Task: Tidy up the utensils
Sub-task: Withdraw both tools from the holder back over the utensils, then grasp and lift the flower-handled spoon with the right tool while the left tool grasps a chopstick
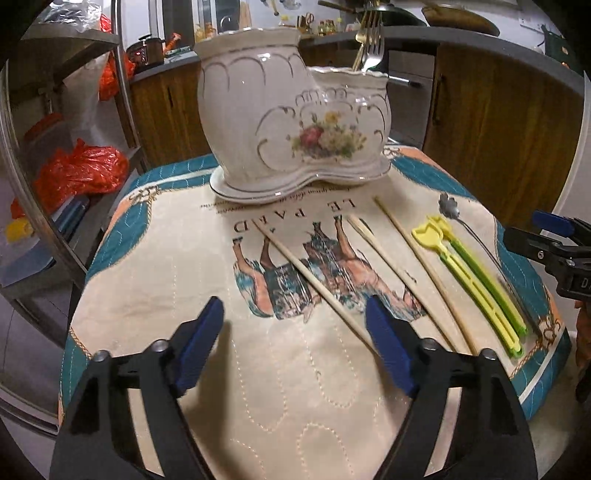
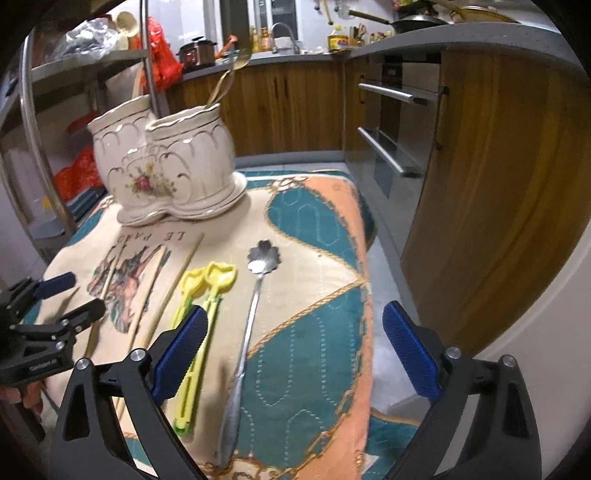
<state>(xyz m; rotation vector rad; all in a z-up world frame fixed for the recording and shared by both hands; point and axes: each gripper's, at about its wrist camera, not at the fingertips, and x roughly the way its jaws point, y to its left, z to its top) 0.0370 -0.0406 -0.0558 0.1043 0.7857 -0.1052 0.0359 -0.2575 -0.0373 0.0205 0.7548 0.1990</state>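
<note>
Right wrist: open right tool [image 2: 295, 354] above spoon [image 2: 245, 328], near cloth edge [image 2: 364, 295].

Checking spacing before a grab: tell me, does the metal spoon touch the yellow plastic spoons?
Apart. Right wrist view shows cloth between metal spoon and yellow plastic spoons.

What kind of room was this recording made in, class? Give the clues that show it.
Most likely a home kitchen. Wooden cabinets run beneath a grey countertop, a built-in oven sits among them, and a pan and pressure cooker stand on the counter.
</note>
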